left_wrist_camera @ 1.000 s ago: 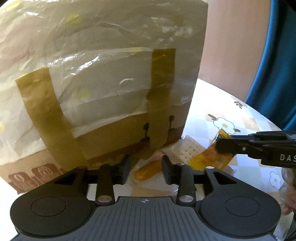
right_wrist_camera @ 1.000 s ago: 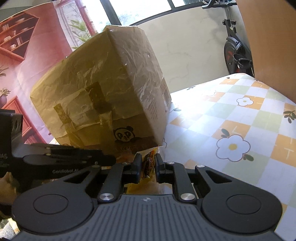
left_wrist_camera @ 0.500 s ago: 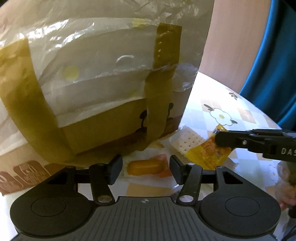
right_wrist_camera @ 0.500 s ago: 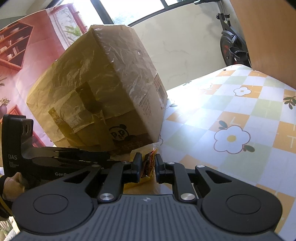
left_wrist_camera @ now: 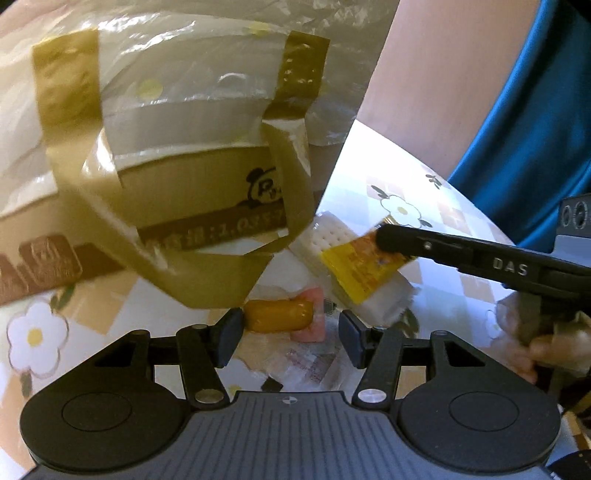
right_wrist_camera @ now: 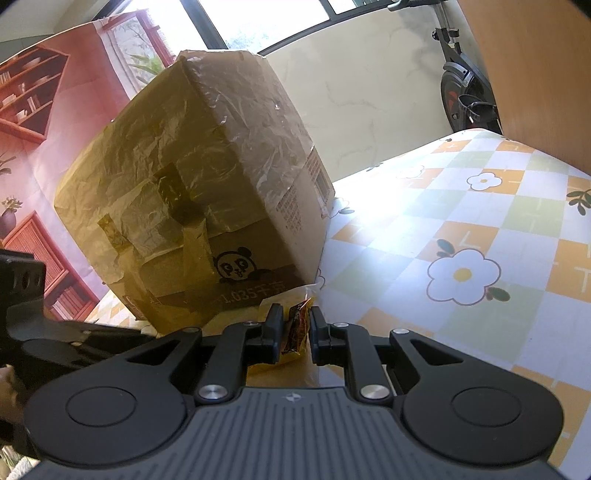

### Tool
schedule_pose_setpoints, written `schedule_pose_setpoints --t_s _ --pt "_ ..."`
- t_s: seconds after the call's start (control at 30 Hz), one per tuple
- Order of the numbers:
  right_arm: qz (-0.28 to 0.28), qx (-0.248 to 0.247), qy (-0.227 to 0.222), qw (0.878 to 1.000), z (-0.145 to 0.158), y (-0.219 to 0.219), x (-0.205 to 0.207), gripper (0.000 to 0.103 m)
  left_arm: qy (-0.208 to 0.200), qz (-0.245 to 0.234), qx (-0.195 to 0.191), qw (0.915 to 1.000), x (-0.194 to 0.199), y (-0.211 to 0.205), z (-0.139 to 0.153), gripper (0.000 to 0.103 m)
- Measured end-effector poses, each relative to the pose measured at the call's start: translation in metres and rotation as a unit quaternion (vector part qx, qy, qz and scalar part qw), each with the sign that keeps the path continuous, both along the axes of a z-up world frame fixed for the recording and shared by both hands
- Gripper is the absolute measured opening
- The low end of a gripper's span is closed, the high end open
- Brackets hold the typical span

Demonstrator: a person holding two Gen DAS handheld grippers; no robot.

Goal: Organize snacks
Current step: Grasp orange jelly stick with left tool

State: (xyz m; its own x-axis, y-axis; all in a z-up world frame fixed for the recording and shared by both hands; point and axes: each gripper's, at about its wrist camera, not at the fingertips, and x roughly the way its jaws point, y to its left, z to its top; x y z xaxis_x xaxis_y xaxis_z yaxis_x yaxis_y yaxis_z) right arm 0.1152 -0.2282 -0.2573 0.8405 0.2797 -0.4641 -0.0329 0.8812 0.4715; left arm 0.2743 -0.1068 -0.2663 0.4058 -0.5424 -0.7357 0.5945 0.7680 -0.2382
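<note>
Left gripper (left_wrist_camera: 291, 326) fingers spread, not touching anything. Orange snack roll (left_wrist_camera: 277, 315) lies on bench (left_wrist_camera: 436, 280) between them, nearer left finger. Right gripper (right_wrist_camera: 296, 325) fingers pinch yellow snack packet (right_wrist_camera: 295, 326), beside big box (right_wrist_camera: 207, 192).

Home room, flowered tablecloth (right_wrist_camera: 461, 229), exercise bike (right_wrist_camera: 461, 92), big window (right_wrist_camera: 258, 22)
</note>
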Motion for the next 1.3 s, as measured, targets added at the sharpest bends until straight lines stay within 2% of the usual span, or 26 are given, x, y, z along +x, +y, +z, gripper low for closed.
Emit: schedule_pose_setpoints --t_s 0.3,0.5,0.67,0.83,0.97,1.17,1.3 --pt "0.0 0.0 0.0 1.0 0.0 0.0 0.0 0.016 0.021 0.026 -0.015 0.9993 -0.022 0.01 -0.002 0.058" --pt "0.001 -0.003 -0.002 1.0 0.0 0.001 0.0 0.016 0.047 0.05 -0.042 0.9967 -0.031 0.024 -0.002 0.058" --pt "0.004 -0.007 -0.004 1.0 0.0 0.002 0.0 0.016 0.014 0.052 -0.055 0.997 -0.024 0.033 0.011 0.058" --pt "0.005 -0.007 -0.004 1.0 -0.001 0.001 0.0 0.016 -0.001 0.012 -0.07 0.9975 -0.001 0.021 0.017 0.058" --pt "0.005 -0.008 -0.004 1.0 -0.001 0.001 0.0 0.016 -0.023 -0.003 -0.026 0.9994 0.012 0.003 0.01 0.045" --pt "0.006 -0.008 -0.004 1.0 -0.001 0.001 0.0 0.016 -0.045 -0.037 0.016 0.9982 0.013 -0.001 -0.002 0.046" --pt "0.008 -0.008 -0.005 1.0 -0.001 0.001 0.0 0.016 -0.039 -0.046 0.005 0.9982 0.017 0.006 -0.005 0.047"
